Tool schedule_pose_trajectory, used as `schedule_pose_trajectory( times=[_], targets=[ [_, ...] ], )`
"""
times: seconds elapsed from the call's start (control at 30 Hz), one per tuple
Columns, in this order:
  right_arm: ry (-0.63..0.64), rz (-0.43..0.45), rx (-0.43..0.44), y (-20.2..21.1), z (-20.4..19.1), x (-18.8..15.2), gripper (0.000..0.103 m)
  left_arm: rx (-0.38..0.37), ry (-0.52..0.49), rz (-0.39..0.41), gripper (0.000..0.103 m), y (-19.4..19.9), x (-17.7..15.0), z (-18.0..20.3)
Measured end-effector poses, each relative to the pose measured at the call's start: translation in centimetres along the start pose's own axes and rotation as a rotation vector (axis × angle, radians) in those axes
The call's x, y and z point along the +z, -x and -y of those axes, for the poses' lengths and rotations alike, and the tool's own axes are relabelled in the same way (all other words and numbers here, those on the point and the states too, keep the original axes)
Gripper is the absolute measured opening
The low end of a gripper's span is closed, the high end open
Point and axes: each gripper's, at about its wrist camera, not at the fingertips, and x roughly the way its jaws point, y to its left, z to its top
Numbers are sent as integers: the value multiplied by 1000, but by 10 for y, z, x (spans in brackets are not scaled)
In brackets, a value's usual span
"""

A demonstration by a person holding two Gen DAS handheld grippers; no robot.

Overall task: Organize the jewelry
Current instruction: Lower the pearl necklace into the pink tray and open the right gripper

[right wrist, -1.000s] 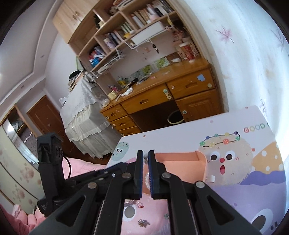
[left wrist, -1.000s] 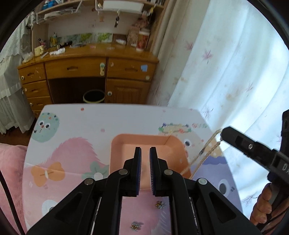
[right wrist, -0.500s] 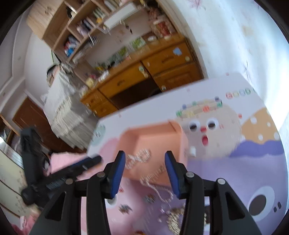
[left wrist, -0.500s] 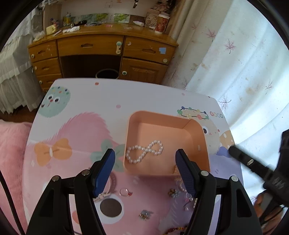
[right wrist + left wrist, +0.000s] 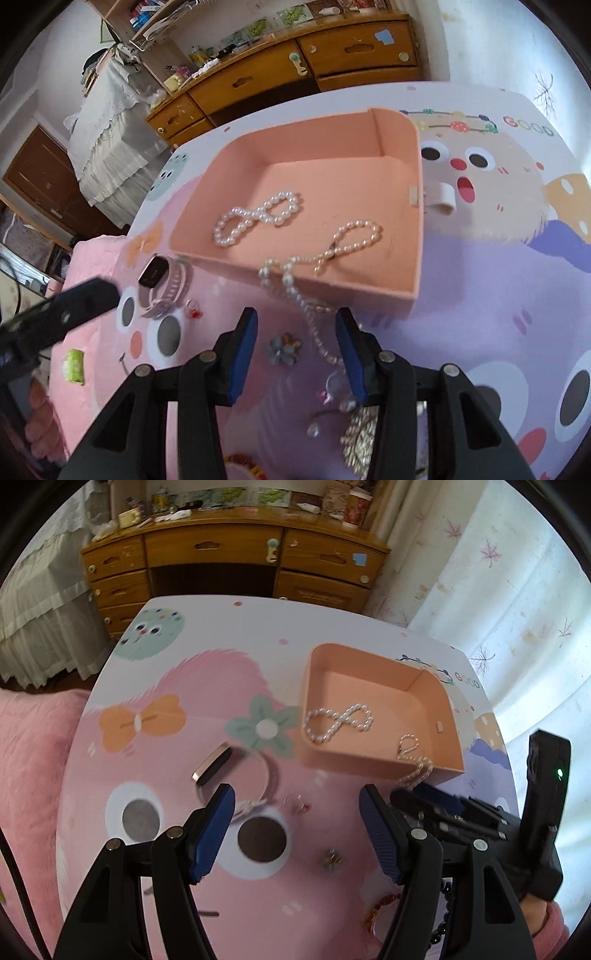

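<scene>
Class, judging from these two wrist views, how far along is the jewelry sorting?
Done: one pearl bracelet lies in the peach box. Partly done: a pearl necklace drapes over its front wall onto the mat. In hand: nothing; left claw and right claw are open. Left: watch, flower brooch, red-stone ring.

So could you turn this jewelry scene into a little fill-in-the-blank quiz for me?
1. The short pearl strand lies in a figure-eight inside the ____ box.
2. The long pearl necklace lies half in the box, draped over its near ____.
3. The watch lies ____ the box, on the mat.
4. The left gripper and the right gripper both have their jaws ____.

Missing words: pink; wall; outside; open
</scene>
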Motion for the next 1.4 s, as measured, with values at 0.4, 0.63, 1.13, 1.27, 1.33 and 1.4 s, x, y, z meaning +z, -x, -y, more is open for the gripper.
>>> schedule_pose_trajectory(
  times=[0.4, 0.63, 1.13, 1.27, 1.33, 1.4],
  targets=[
    [35, -13, 27, -5, -10, 3, 5, 17, 99, -20, 68, -2, -14, -25],
    [75, 58, 191, 32, -37, 19, 5, 35, 101, -22, 68, 2, -18, -30],
    [139, 366, 197, 102, -49, 84, 5, 48, 126, -17, 68, 6, -25, -42],
    [123, 326, 129, 89, -40, 86, 5, 62, 122, -18, 68, 5, -25, -44],
    [119, 276, 94, 79, -37, 84, 8, 72, 116, -21, 68, 4, -25, -45],
    [92, 247, 79, 73, -32, 80, 19, 76, 111, -23, 68, 3, -25, -46]
  ],
)
